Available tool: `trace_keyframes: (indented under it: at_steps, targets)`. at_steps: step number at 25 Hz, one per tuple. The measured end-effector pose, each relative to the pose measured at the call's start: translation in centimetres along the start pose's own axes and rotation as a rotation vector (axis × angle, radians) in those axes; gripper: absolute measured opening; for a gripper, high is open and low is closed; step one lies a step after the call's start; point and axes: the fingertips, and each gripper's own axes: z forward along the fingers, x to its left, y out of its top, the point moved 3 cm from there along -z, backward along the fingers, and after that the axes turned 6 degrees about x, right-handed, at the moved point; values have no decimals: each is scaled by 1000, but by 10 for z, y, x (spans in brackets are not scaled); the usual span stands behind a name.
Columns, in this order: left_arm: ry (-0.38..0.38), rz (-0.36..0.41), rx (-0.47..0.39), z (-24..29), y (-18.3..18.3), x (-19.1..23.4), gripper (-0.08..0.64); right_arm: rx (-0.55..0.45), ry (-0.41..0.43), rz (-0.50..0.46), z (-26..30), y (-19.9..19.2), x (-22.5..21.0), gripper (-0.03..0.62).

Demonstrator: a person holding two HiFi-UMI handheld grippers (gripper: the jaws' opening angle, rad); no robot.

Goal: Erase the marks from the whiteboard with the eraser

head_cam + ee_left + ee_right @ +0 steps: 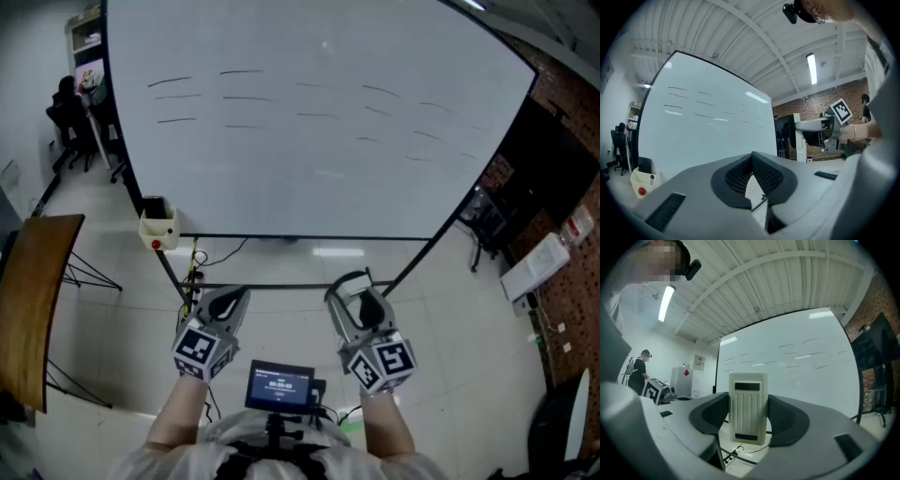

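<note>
**Eraser in hand, board not yet reached**

The right gripper is holding the eraser: its jaws are clamped on the two long sides of the cream block, which is standing upright between the pads. The left gripper is carrying nothing, and its jaws are resting together at the tips.

The person is keeping both grippers low and close to the body. The whiteboard is standing on the floor well ahead of them. The marks, short dark strokes in three loose rows, are sitting across the far upper part of the board. None looks wiped, so the task is judged to be at its start.

Notes for the approach:
- The person is needing to step in and raise the right gripper to the top row.
- The eraser's broad face should be meeting the board flat, not on an edge.
- Long, overlapping sideways passes, row by row, should be clearing the strokes.
- The grip should be staying firm, since friction may twist the block between the pads.
</note>
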Motion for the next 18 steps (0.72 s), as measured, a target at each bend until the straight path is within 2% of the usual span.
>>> trace_keyframes:
  at_steps: [10, 18]
  targets:
    - [-8, -6, -7, 34, 4, 7, 5, 6, -1, -11, 19, 2, -27, 252]
    - [39, -9, -6, 99, 11, 9, 5, -13, 54, 3, 52, 7, -91, 252]
